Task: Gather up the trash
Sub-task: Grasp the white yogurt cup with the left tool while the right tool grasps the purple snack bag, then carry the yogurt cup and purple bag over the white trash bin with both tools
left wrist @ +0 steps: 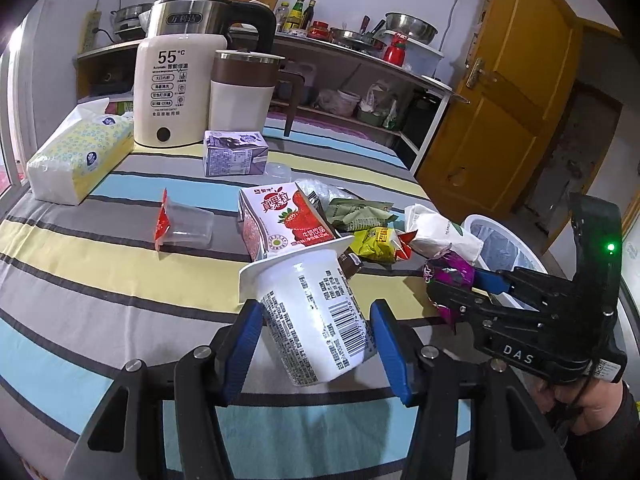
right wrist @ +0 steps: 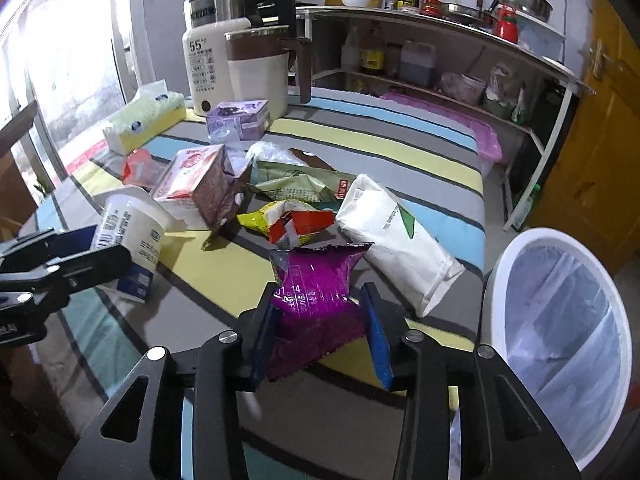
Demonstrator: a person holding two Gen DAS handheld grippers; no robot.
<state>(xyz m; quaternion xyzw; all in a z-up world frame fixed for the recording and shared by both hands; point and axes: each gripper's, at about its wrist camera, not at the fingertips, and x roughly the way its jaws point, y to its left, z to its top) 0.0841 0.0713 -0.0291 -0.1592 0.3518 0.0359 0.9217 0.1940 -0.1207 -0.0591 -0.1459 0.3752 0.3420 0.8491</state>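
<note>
My left gripper (left wrist: 314, 346) is shut on a white yogurt cup (left wrist: 316, 312), held tilted above the striped tablecloth; the cup also shows in the right wrist view (right wrist: 128, 236). My right gripper (right wrist: 320, 330) is shut on a purple snack wrapper (right wrist: 316, 292), seen also in the left wrist view (left wrist: 450, 274). On the table lie a strawberry milk carton (left wrist: 280, 216), a yellow wrapper (right wrist: 288, 218), a green wrapper (right wrist: 300, 184), a white paper bag (right wrist: 392, 236), a clear plastic cup with red lid (left wrist: 182, 226) and a purple carton (left wrist: 234, 154). A white lined trash bin (right wrist: 560, 328) stands right of the table.
Two kettles (left wrist: 180, 84) and a tissue pack (left wrist: 76, 156) stand at the table's far left. A shelf with bottles and bowls (right wrist: 440, 60) runs behind. A yellow door (left wrist: 508, 92) is at the right.
</note>
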